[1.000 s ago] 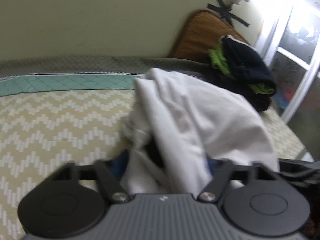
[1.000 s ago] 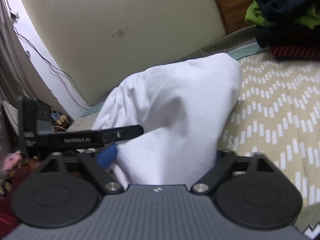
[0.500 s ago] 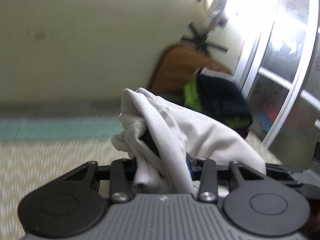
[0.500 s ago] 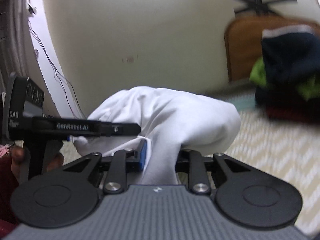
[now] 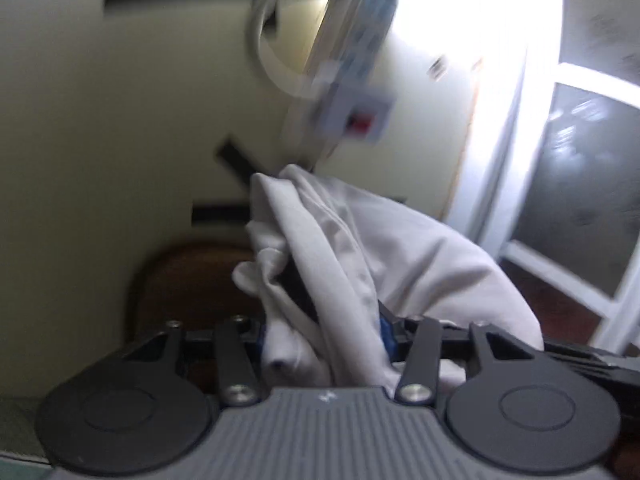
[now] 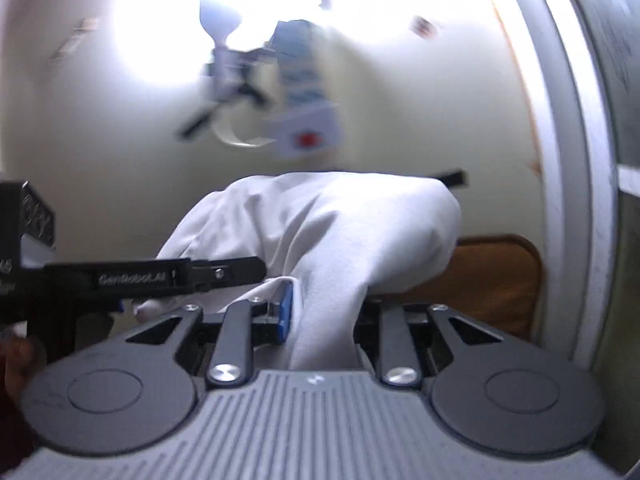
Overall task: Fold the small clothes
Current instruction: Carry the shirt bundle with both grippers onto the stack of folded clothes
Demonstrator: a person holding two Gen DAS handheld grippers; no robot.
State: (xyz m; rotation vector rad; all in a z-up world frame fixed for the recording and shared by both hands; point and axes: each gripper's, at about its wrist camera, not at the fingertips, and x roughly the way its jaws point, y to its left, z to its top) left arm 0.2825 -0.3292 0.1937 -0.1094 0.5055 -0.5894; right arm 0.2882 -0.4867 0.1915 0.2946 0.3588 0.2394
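Pale wall and a brown headboard (image 6: 496,276) fill both blurred views, so the white garment (image 5: 360,264) seems lifted clear for spreading. Left gripper (image 5: 322,340) is easing open with bunched cloth between its pads; right gripper (image 6: 324,316) clamps a fold, fabric billowing toward twelve o'clock. Next: lay it flat.

Both views were motion-blurred. A pale cream wall (image 5: 120,120) filled most of the background, with dark strips of what looked like tape (image 5: 236,162) stuck to it. A brown rounded wooden headboard (image 6: 496,280) stood against the wall. Strong light washed out the upper wall (image 6: 152,40). To the right was a white-framed glass door or window (image 5: 580,200); a white switch box with a red spot (image 5: 356,120) hung on the wall.
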